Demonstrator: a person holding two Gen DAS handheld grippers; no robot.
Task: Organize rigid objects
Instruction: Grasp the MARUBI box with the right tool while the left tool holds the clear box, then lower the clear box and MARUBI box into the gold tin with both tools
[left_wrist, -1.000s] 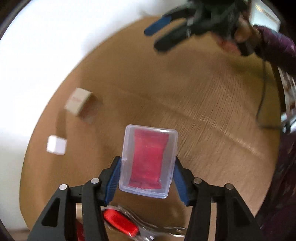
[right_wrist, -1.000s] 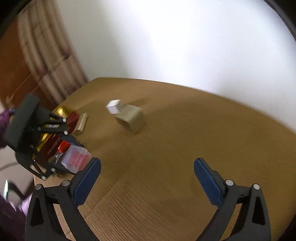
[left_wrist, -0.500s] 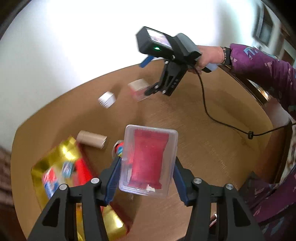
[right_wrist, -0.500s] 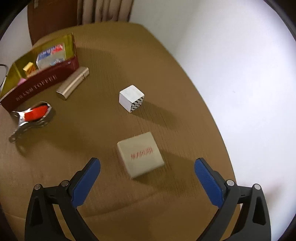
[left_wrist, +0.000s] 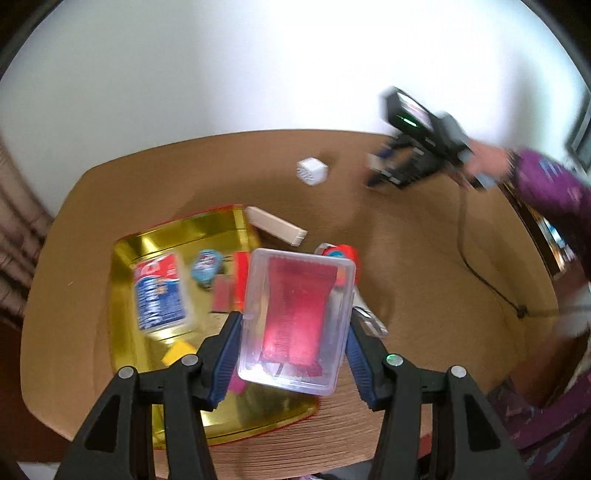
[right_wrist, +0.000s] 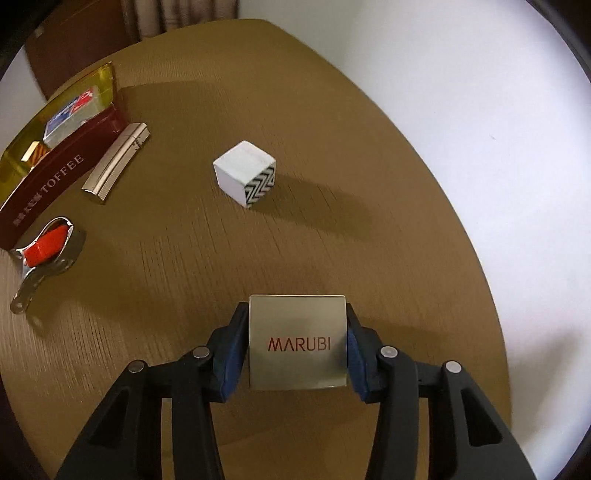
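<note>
On the round brown wooden desk (right_wrist: 332, 110), the gold-lined maroon tin (right_wrist: 40, 181) at far left reads "TOFFEE" along its side. Beside it lie a slim champagne metal case (right_wrist: 116, 162) and a red-and-chrome opener (right_wrist: 46, 254). A white cube with black zigzag stripes (right_wrist: 245, 173) stands mid-desk. The right tool (right_wrist: 297, 347) is closing on the beige square box printed "MARUBI" (right_wrist: 297, 341). The left tool (left_wrist: 293, 325) grips a clear plastic box holding a red packet (left_wrist: 295, 317) above the tin.
</note>
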